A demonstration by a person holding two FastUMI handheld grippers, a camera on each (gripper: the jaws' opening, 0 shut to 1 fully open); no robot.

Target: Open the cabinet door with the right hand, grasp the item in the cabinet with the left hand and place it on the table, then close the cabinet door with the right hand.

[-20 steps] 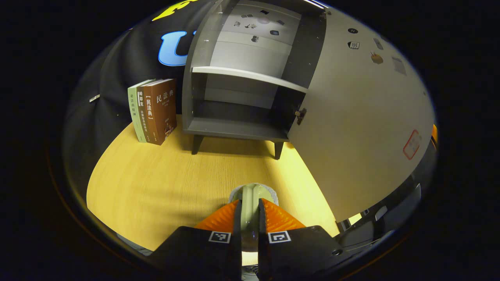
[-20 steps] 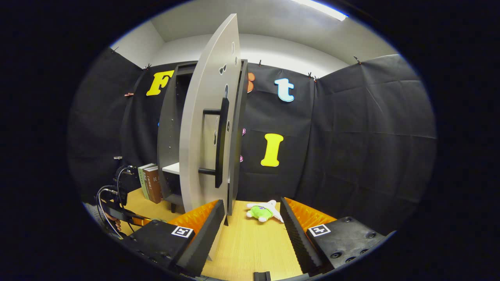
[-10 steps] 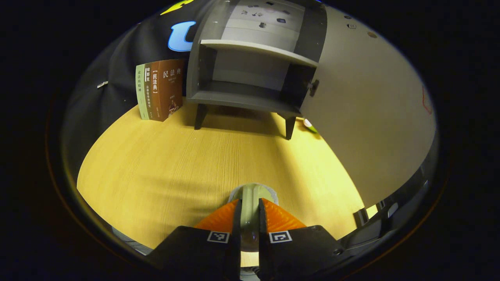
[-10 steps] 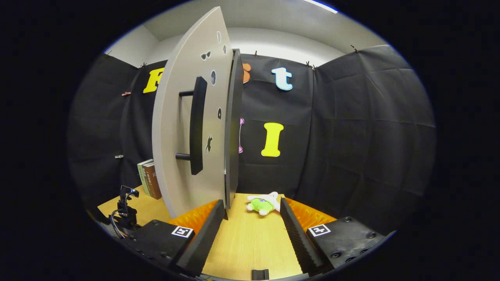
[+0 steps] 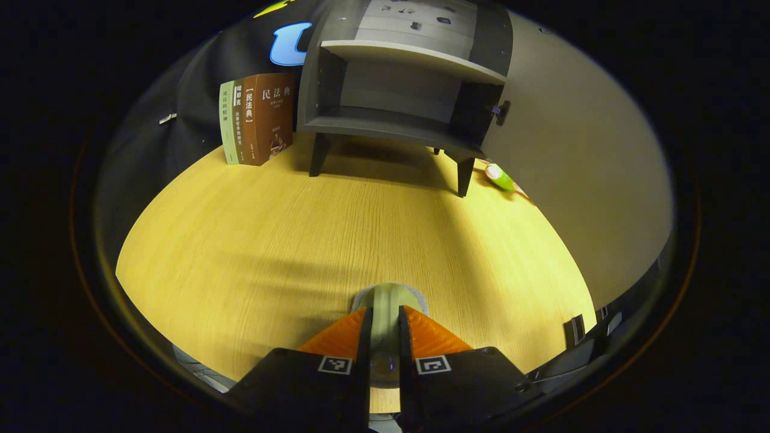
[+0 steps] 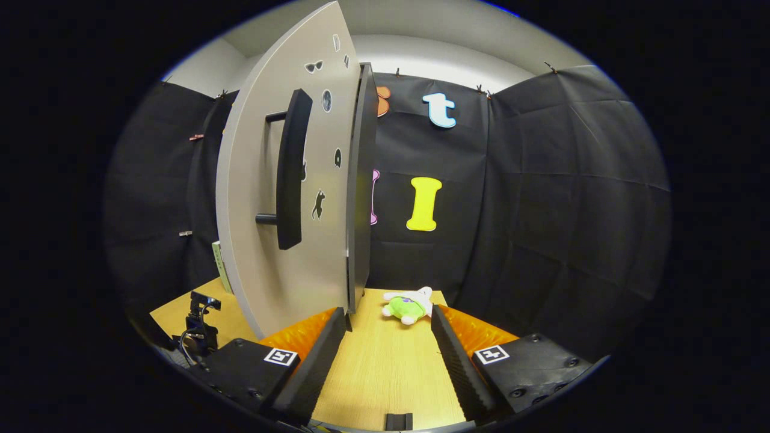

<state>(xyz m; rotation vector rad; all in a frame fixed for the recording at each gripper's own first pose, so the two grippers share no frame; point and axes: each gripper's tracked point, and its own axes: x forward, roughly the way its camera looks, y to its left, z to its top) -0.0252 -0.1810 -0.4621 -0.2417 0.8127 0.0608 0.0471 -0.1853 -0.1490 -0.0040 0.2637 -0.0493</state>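
In the left gripper view my left gripper (image 5: 385, 325) is shut on a pale green item (image 5: 385, 300) with a round greyish rim, held low over the wooden table (image 5: 271, 240). Whether the item touches the table I cannot tell. The grey cabinet (image 5: 397, 120) stands at the far side, its shelves bare and its door (image 5: 577, 156) swung wide to the right. In the right gripper view my right gripper (image 6: 388, 355) is open with nothing between its fingers, just right of the door's (image 6: 264, 252) outer face. The door's black bar handle (image 6: 289, 168) is up and to the left.
Three books (image 5: 258, 126) stand upright left of the cabinet. A green and white plush toy (image 6: 409, 305) lies on the table beyond the door, also seen as the toy (image 5: 500, 177) by the cabinet's right leg. A black device with cables (image 6: 201, 316) sits at the lower left.
My left gripper has drawn back from the cabinet with the item, showing more table. My right gripper has shifted so the door's outer face and handle look larger and more frontal.
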